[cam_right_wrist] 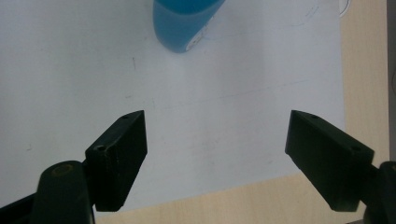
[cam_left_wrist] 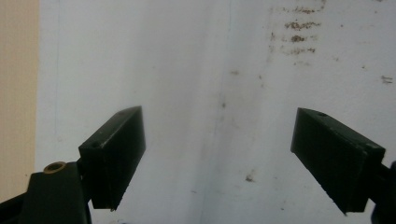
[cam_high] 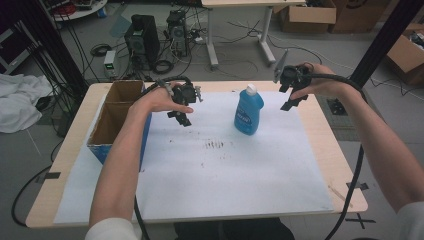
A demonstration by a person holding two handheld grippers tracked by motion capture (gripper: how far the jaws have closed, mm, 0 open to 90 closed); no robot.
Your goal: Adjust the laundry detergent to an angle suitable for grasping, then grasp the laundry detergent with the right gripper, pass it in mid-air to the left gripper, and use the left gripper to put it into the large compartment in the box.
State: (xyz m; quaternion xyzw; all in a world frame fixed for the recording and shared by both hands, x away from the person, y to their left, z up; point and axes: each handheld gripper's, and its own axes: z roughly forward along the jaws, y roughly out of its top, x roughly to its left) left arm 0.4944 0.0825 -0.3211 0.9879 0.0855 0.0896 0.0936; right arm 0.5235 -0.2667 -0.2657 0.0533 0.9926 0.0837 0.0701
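A blue bottle [cam_high: 248,112] with a white cap stood upright on the white paper sheet [cam_high: 215,170] that covered most of the table [cam_high: 330,150], toward the sheet's far edge. Taking the bottle as the landmark, the left gripper [cam_high: 184,117] hung above the sheet to the bottle's left, near it but apart, its jaws spread wide with nothing between them. The right gripper [cam_high: 289,104] hung to the bottle's right, also apart from it, jaws likewise spread wide and empty; in the right gripper view the bottle's blue base [cam_right_wrist: 184,23] lay beyond the jaws. Farther left of the bottle, past the left gripper, an open cardboard box [cam_high: 117,117] with a blue outer wall sat at the table's left side.
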